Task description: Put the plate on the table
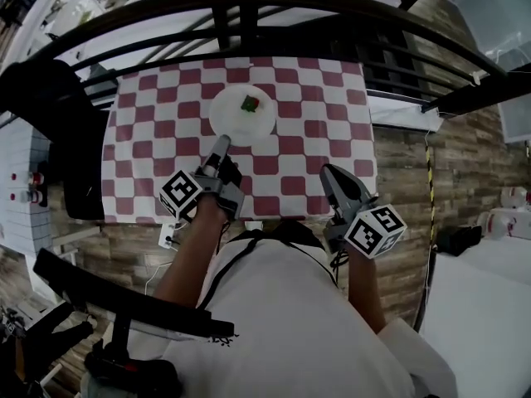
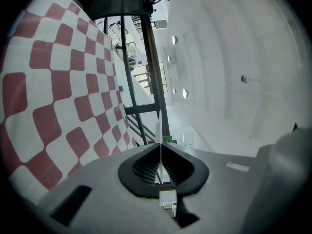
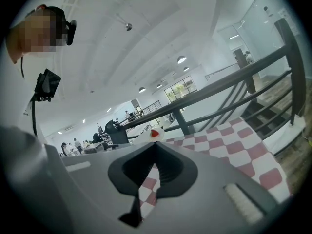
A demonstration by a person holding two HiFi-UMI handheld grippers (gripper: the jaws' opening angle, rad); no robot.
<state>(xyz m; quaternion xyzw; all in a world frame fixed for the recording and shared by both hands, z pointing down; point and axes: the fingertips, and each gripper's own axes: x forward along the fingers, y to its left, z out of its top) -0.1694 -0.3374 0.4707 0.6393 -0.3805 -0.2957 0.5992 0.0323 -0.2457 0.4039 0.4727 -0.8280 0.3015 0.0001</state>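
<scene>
A round white plate (image 1: 232,121), thin and smooth like glazed ceramic or hard plastic, sits over the far middle of a table (image 1: 319,143) covered with a red-and-white checked cloth. No view shows for certain whether the plate rests on the cloth or hangs just above it. A small red-and-green piece of food (image 1: 249,103) lies on the plate, a little beyond its centre.

The left claw (image 1: 219,146) reaches in level from the near side and is clenched on the plate's near rim. In the left gripper view that rim shows edge-on as a thin white line pinched between the closed jaws. The right claw (image 1: 330,172) hovers over the near right part of the table, well apart from the plate, its jaws pressed together with nothing between them.

The plate looks stiff, fairly light, slick and breakable. Held by one edge only, it would likely want to sag at the far side, and the food could slide. The rim is the natural place to hold it, with the pads seated well in on the flat lip. The plate probably needs to stay level and go down gently.

Beyond the table runs a black metal railing (image 1: 249,11). Wooden plank flooring (image 1: 415,164) lies to the right, and the person's white shirt (image 1: 282,305) fills the bottom of the head view.
</scene>
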